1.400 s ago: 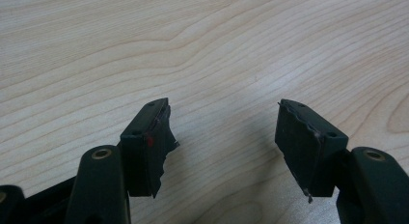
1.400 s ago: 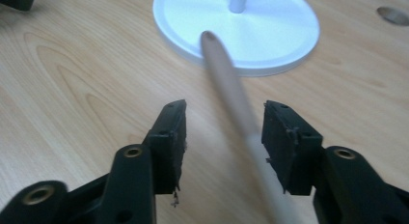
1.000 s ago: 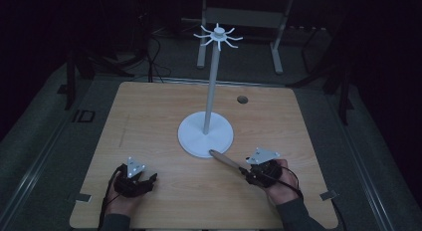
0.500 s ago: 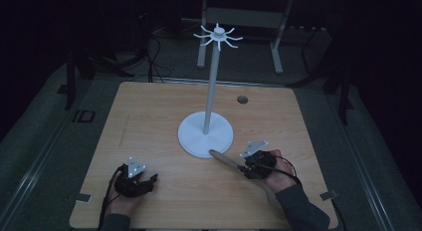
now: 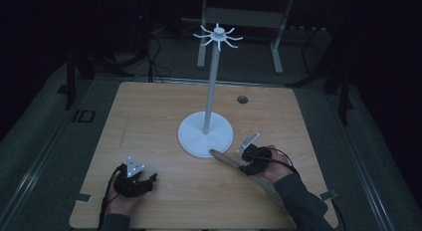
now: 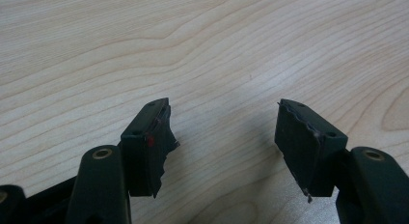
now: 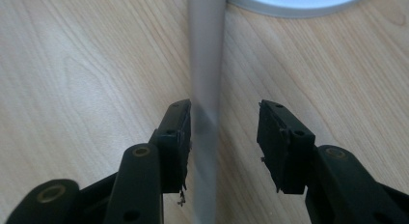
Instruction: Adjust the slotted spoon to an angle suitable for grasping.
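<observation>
One long rod (image 7: 205, 89) lies flat on the wooden counter (image 5: 159, 121), its far tip just beside the white round base of the tall stand (image 5: 205, 134). It runs between the parted jaws of the right tool (image 7: 224, 137), close along one pad with a clear gap to the other; those jaws have just been opening. Well apart, the left tool (image 6: 224, 137) rests with its jaws wide over bare wood.

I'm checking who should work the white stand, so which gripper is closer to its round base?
Right. The right gripper sits just beside the stand's round base, at its near right edge. The left gripper rests well short of it, toward the table's near left.
</observation>
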